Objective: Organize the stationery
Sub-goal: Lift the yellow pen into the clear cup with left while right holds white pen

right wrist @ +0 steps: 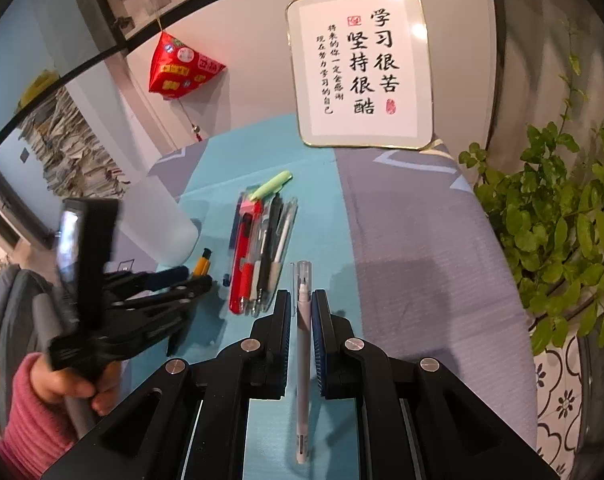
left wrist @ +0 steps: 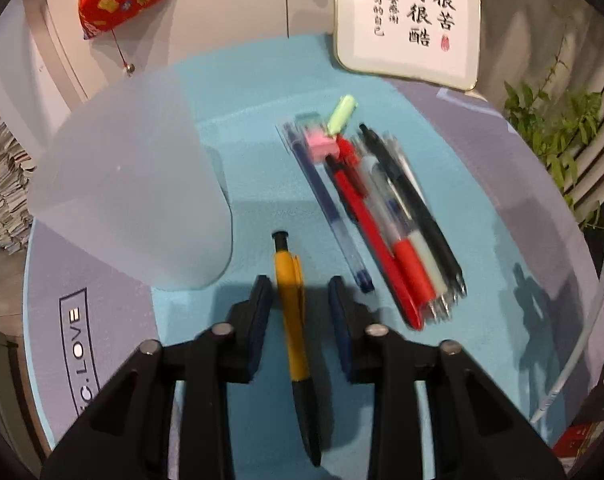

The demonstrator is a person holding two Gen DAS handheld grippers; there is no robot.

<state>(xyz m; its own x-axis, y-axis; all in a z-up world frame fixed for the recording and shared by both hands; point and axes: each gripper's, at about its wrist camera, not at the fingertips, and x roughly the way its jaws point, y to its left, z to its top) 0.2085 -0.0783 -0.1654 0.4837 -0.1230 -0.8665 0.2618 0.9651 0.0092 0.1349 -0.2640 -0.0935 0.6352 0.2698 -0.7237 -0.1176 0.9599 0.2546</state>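
Left gripper [left wrist: 300,300] fingers spreading w/ gaps around orange pen [left wrist: 292,300], which is lying on the table's [left wrist: 254,184] near edge. Right gripper [right wrist: 301,306] fingers pinching white pen [right wrist: 303,360] beside pen pile [right wrist: 262,240]; frosted cup [left wrist: 134,184] lying tipped at left.

A pale wall [right wrist: 254,40] rises at the far side, bearing a red ornament [right wrist: 182,68] and a framed calligraphy plaque [right wrist: 361,68]. Green foliage [right wrist: 561,216] fills the right; stacked papers [right wrist: 70,152] stand left.

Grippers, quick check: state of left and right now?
Left hand-held gripper: open, straddling the yellow pen, pads not touching it.
Right hand-held gripper: closed on the white pen.
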